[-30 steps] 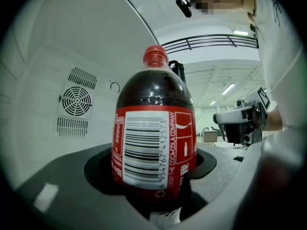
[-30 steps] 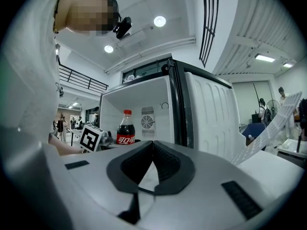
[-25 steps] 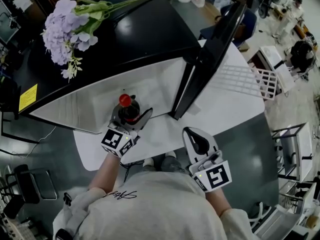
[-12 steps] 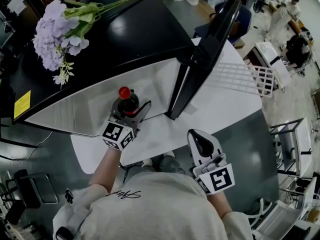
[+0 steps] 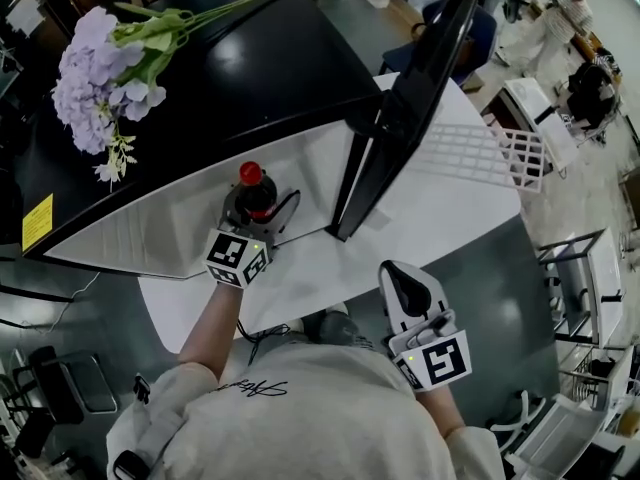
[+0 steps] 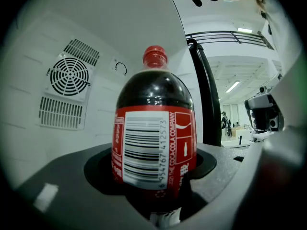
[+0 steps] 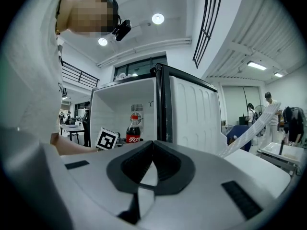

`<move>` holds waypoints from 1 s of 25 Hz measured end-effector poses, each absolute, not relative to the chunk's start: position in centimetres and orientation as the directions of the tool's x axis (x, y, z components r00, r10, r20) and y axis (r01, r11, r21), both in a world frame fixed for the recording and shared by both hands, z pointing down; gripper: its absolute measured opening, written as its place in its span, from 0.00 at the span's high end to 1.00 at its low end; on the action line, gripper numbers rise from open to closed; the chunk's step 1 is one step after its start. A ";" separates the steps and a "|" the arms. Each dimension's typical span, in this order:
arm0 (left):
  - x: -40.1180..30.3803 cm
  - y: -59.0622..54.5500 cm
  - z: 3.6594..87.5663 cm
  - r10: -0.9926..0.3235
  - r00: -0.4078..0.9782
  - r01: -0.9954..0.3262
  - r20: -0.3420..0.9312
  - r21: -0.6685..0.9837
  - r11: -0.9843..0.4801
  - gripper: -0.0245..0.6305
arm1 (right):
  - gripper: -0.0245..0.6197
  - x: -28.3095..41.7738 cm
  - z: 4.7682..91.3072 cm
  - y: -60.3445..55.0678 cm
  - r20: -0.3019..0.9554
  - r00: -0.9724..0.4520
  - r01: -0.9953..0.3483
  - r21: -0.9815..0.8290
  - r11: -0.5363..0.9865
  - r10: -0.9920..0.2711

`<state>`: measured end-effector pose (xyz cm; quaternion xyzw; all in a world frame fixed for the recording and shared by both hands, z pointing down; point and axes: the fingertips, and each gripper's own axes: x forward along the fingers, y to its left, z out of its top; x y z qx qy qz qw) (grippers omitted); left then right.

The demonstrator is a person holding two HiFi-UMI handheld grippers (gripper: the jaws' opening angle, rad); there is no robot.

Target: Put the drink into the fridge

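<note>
Workshop floor surrounds a black fridge (image 5: 250,78) with flowers (image 5: 95,83) on top and its door (image 5: 400,118) swung open. Head view: the left gripper (image 5: 258,210) holds the bottle (image 5: 250,174) upright at the mouth of the white compartment, and the right gripper (image 5: 405,290) hangs low, well apart. Left gripper view: jaws clamp the label band, with a fan grille (image 6: 69,75) behind; whether the base rests on the shelf is unclear. Right gripper view: jaws together, nothing between them. Judged full, the bottle is fairly heavy, stiff and smooth-skinned. Grip mid-body and keep it vertical.
</note>
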<state>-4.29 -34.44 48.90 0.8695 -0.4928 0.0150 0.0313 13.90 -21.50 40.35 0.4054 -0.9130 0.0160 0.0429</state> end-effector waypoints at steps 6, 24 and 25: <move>-4.8 -35.9 49.5 -0.860 0.506 -0.862 0.060 0.048 -0.504 0.47 | 0.95 14.0 40.4 -21.5 0.094 -0.658 -0.750 0.007 0.662 -0.747; -6.8 -40.3 50.6 -0.879 0.474 -0.880 0.055 0.048 -0.472 0.47 | 0.95 15.1 41.0 -21.7 0.119 -0.611 -0.788 0.002 0.615 -0.783; -6.8 -40.6 50.5 -0.880 0.472 -0.881 0.054 0.047 -0.470 0.47 | 0.95 15.2 41.1 -21.7 0.122 -0.609 -0.789 0.004 0.614 -0.784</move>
